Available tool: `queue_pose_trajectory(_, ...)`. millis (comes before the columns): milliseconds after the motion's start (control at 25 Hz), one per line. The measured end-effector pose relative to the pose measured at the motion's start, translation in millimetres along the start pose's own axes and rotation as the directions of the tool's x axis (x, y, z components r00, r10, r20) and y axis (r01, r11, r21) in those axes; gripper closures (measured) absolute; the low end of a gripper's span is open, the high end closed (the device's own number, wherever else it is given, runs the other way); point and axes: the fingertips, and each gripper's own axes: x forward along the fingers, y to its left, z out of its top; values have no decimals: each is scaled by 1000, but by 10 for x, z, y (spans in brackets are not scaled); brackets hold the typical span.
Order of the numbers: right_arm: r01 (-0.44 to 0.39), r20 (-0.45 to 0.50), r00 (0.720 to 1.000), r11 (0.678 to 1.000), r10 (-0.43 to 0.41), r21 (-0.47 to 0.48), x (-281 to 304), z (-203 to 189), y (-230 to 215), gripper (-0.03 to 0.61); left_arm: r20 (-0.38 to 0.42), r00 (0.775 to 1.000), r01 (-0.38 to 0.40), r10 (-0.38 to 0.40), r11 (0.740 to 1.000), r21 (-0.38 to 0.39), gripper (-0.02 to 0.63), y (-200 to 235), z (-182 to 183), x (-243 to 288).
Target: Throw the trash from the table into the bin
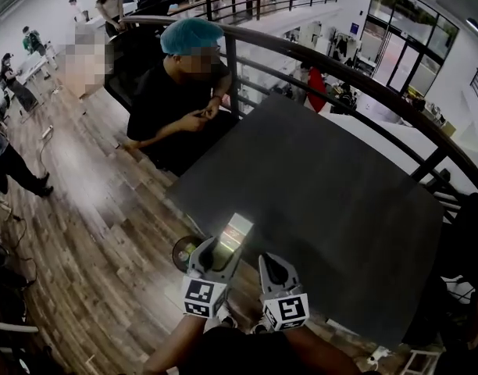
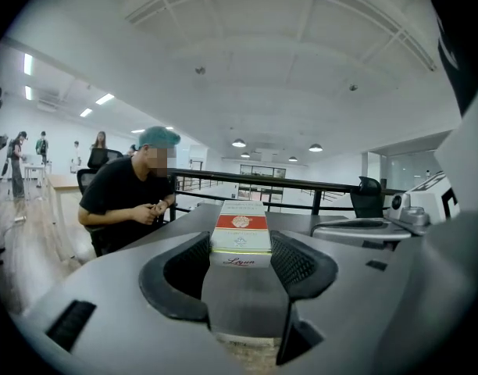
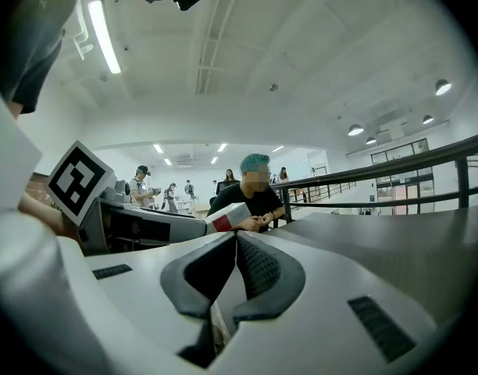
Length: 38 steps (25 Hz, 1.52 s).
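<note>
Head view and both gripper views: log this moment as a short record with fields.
left gripper: shut on a white carton with a red band
carton position: held about level, at the near edge of the dark grey table top
right gripper: fingers together, nothing between them
gripper spacing: side by side, left slightly ahead
table surface: no other trash visible in the head view
bystander: person in a teal cap and black shirt, seated past the table's far corner

In the head view the left gripper (image 1: 222, 250) is covering the near end of the box (image 1: 237, 230) and part of a dark round object (image 1: 181, 250) on the floor (image 1: 106, 209), which is showing too small to identify.
</note>
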Motion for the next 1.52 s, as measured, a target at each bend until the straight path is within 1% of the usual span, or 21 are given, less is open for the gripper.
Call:
queue_pose_trajectory(160, -46, -12, 999, 999, 46, -14, 226, -6, 315, 554, 11, 998, -54, 54, 998, -39, 354, 344, -71, -243)
queue_pose_trajectory(320, -120, -29, 993, 992, 119, -35, 519, 28, 636, 553, 5, 992, -126, 126, 989, -76, 354, 749, -135, -479)
queue_pose_trajectory(440, -166, -41, 986, 985, 164, -47, 731, 59, 899, 554, -1, 988, -153, 154, 983, -98, 354, 1026, -177, -677)
queue_pose_trajectory(640, -243, -64, 969, 969, 239, -53, 1062, -81, 1321, 554, -27, 977, -212, 211, 970, -114, 354, 1426, -459, -978)
queue_pose_trajectory(840, -316, -83, 947, 946, 311, -70, 1449, -211, 1641, 554, -57, 964, -264, 259, 958, -116, 354, 1792, -682, -1092)
queue_pose_trajectory(1000, -338, -97, 938, 940, 332, -54, 1648, -366, 1796, 553, -76, 957, -288, 281, 953, -98, 354, 1962, -897, -1111)
queue_pose_trajectory(1160, -348, -122, 932, 936, 341, -44, 1832, -531, 1839, 554, -84, 954, -296, 289, 952, -82, 354, 2130, -1038, -1002)
queue_pose_trajectory(1360, -350, -197, 919, 937, 341, -14, 1886, -881, 1794, 554, -130, 946, -309, 297, 948, -78, 354, 2251, -1426, -875)
queue_pose_trajectory(1520, -354, -275, 897, 935, 345, 20, 1837, -1273, 1794, 554, -182, 937, -318, 300, 945, -79, 354, 2431, -1818, -725)
